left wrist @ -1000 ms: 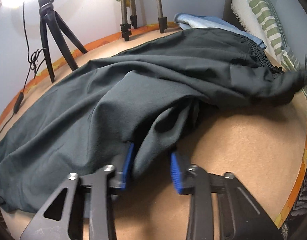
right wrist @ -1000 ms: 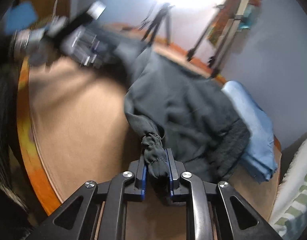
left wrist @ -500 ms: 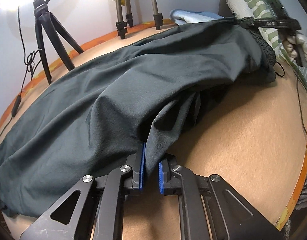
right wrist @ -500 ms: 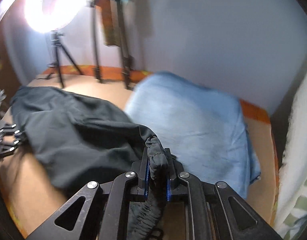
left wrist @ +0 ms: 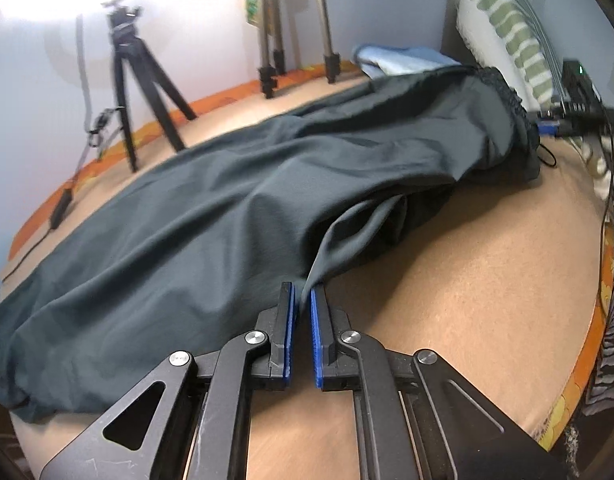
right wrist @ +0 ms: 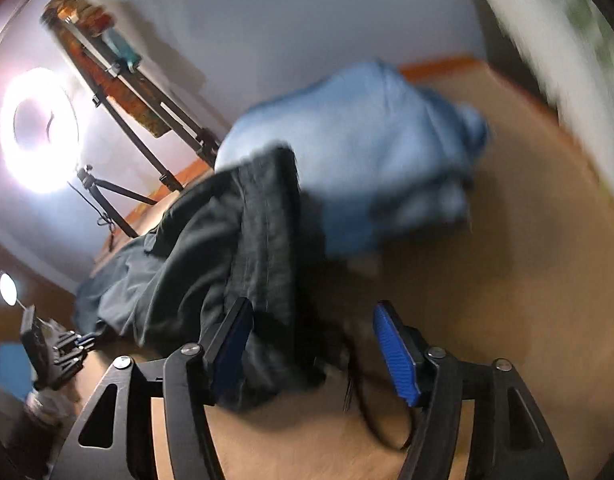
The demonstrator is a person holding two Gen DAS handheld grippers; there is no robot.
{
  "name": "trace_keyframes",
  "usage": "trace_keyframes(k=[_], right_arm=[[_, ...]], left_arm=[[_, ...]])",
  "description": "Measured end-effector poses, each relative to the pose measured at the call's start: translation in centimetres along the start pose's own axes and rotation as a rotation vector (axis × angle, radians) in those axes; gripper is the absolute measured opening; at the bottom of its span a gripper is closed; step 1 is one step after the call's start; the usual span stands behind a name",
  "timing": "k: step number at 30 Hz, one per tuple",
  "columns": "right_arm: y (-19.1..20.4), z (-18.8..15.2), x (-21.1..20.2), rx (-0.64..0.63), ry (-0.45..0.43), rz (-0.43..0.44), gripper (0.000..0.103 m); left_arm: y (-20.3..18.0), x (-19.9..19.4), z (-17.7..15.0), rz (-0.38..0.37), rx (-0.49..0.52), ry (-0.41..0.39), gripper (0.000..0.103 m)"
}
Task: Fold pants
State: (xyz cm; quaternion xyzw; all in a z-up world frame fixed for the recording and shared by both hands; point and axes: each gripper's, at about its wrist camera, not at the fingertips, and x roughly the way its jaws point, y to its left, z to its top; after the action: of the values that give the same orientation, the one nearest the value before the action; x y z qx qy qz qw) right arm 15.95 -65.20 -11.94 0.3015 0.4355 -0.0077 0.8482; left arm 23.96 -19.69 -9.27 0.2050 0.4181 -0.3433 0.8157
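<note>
Right gripper (right wrist: 311, 344) jaws just opened off pants (left wrist: 235, 216) waistband; left gripper (left wrist: 302, 304) pinching fold edge.

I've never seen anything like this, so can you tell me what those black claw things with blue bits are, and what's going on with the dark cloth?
Those are two grabbing tools. A person holds one in each hand, and each tool has a small camera looking along its jaws. So each picture is one tool's own view.

In the left tool's view, the left gripper has its jaws shut on a fold of the dark pants. The pants lie stretched across a tan table.

The right tool's view is blurry. The right gripper has just been opening its jaws. The waistband end of the pants lies between them, but the blue pads no longer squeeze it.

Behind the pants sits a blue cloth, beside tripods and a bright ring lamp.
</note>
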Motion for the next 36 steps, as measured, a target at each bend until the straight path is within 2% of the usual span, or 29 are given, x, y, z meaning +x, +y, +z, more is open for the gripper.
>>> trace_keyframes(k=[3,6,8,11,12,14,15,20,22,24,26,28,30,36], right_arm=[[-0.1,-0.8,1.3,0.033,0.019,0.043,0.070],[1.0,-0.7,2.8,0.012,0.031,0.051,0.073],[1.7,-0.5,3.5,-0.002,0.033,0.060,0.073],[2.4,-0.5,4.4,-0.011,0.037,0.065,0.076],[3.0,-0.8,5.1,-0.016,0.033,0.066,0.077],[3.5,-0.9,5.4,-0.032,0.034,0.069,0.078],[3.6,-0.9,5.6,-0.037,0.034,0.069,0.078],[3.4,-1.3,5.4,-0.035,0.047,0.095,0.077],[2.8,-1.5,4.6,-0.038,0.059,0.116,0.077],[2.5,-1.8,4.3,-0.039,0.065,0.130,0.075],[2.2,-1.9,4.4,-0.019,0.064,0.134,0.074],[1.8,-1.8,4.4,0.006,0.059,0.142,0.073],[1.4,-1.8,4.0,0.025,0.055,0.145,0.073],[0.4,-2.4,1.3,0.067,0.021,0.130,0.073]], left_arm=[[0.2,-1.0,-0.7,-0.012,-0.020,0.001,0.007],[-1.0,-1.1,-0.8,-0.009,0.012,0.008,0.009],[-2.1,-0.6,-0.6,-0.038,0.029,0.017,0.013],[-3.9,0.6,0.2,-0.105,0.040,0.043,0.014],[-4.7,1.2,0.5,-0.106,0.056,0.049,0.017],[-5.9,2.8,1.2,-0.071,0.075,0.056,0.032],[-6.1,3.2,1.5,-0.059,0.072,0.052,0.043],[-6.0,3.9,3.0,-0.032,0.001,0.013,0.047],[-5.9,3.9,3.2,-0.020,-0.009,-0.010,0.055],[-5.7,4.9,3.5,-0.023,-0.030,0.004,0.055],[-5.6,6.1,3.8,-0.028,-0.051,0.016,0.052],[-5.5,6.7,3.9,-0.040,-0.065,0.019,0.017],[-5.5,6.3,4.1,-0.061,-0.064,-0.008,0.006],[-6.3,4.2,3.5,-0.098,0.000,-0.031,0.002]])
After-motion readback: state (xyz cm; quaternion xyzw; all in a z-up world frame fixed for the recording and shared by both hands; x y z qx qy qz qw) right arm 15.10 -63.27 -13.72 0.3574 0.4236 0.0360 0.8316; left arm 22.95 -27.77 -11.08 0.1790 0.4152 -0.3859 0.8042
